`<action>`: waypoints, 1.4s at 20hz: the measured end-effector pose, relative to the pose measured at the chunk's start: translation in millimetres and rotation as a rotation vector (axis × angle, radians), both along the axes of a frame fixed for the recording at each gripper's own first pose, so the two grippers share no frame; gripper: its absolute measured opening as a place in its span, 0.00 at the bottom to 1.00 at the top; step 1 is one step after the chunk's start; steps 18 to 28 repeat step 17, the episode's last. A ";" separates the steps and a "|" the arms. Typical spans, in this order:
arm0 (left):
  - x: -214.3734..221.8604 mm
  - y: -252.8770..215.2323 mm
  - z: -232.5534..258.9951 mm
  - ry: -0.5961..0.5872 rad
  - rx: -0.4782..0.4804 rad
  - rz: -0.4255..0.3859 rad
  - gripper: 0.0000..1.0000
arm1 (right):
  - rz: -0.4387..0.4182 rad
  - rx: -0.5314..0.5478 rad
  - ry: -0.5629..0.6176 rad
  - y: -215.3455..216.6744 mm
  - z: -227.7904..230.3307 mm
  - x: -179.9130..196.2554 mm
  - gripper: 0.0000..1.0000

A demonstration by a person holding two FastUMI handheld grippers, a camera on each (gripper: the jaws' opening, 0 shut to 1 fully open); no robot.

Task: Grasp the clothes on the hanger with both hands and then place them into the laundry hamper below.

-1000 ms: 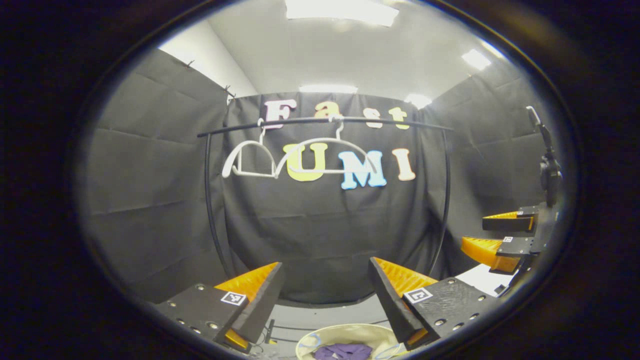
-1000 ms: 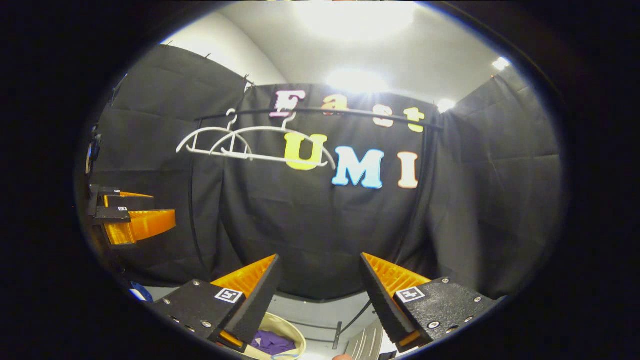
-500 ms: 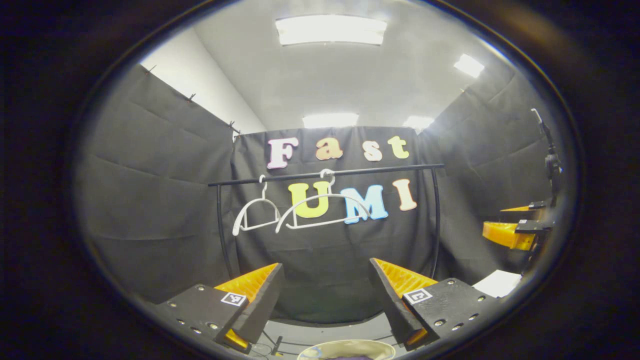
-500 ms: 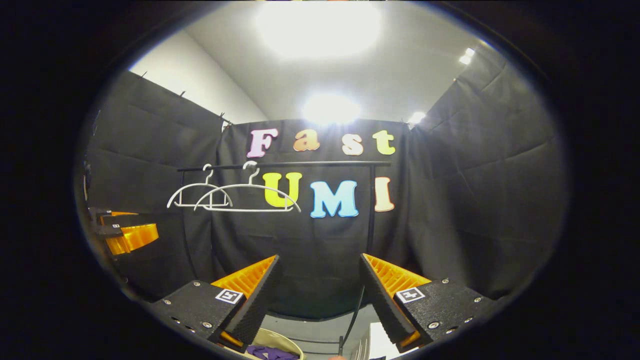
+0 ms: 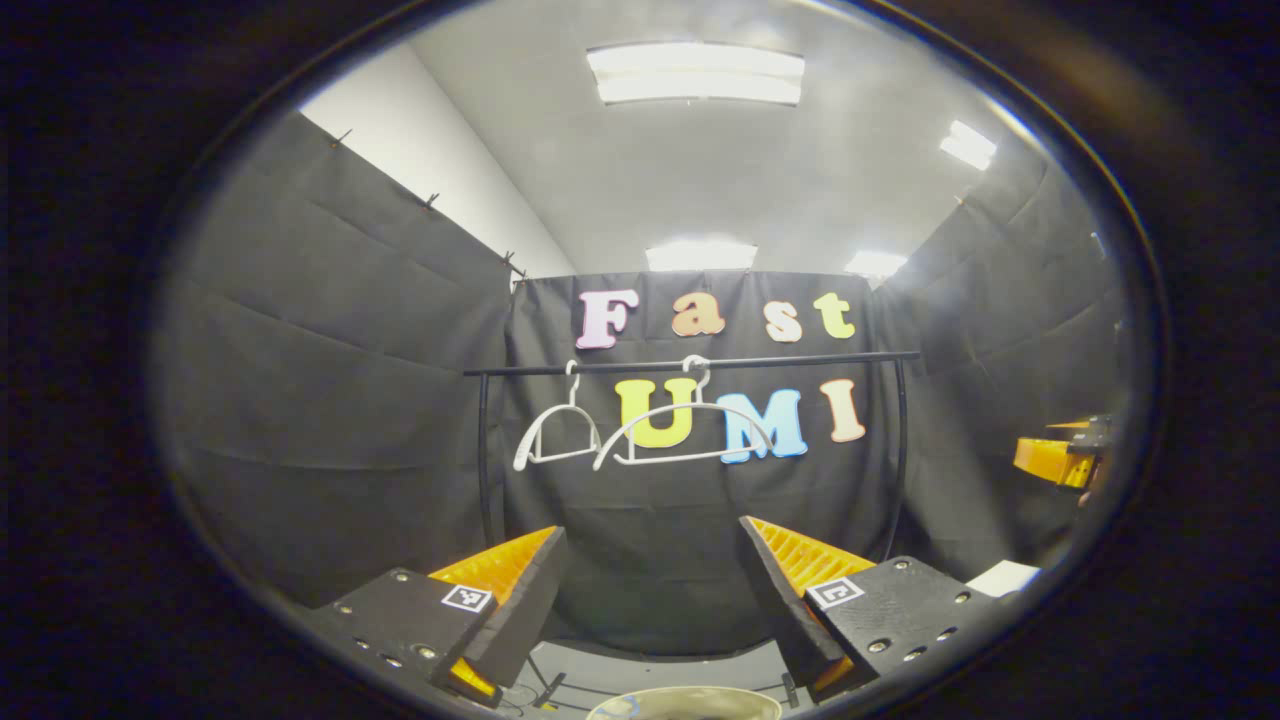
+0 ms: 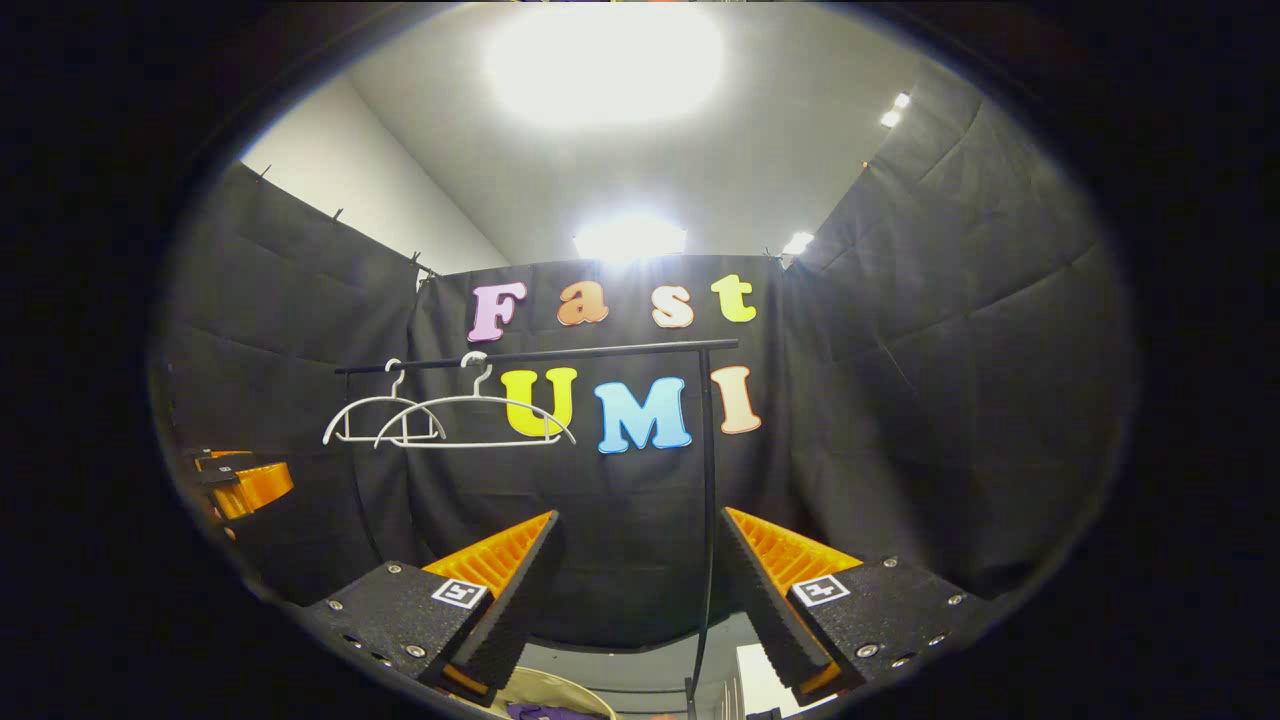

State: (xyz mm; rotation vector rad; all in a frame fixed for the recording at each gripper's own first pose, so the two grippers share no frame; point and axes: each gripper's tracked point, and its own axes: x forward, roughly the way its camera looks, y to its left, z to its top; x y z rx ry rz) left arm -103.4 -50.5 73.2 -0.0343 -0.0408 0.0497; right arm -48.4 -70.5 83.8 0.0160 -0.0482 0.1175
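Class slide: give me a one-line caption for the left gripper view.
Open left gripper faces two bare white hangers on a black rail, hamper rim just below.

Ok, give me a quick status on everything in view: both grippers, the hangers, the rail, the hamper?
Left gripper: open, holding nothing.
Right gripper: open, holding nothing.
Small hanger: on the rail, bare.
Large hanger: on the rail, bare.
Rail: upright, carrying both hangers.
Hamper: upright below; purple cloth inside.
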 end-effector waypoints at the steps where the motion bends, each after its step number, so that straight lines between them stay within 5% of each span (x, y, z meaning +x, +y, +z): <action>1: -2.1 2.5 0.1 0.001 0.012 0.003 1.00 | 0.006 0.003 -0.001 3.5 1.7 -2.0 0.95; 28: 0.6 11.4 -4.5 0.021 0.027 -0.001 1.00 | 0.007 0.003 0.013 10.3 0.6 -4.1 0.95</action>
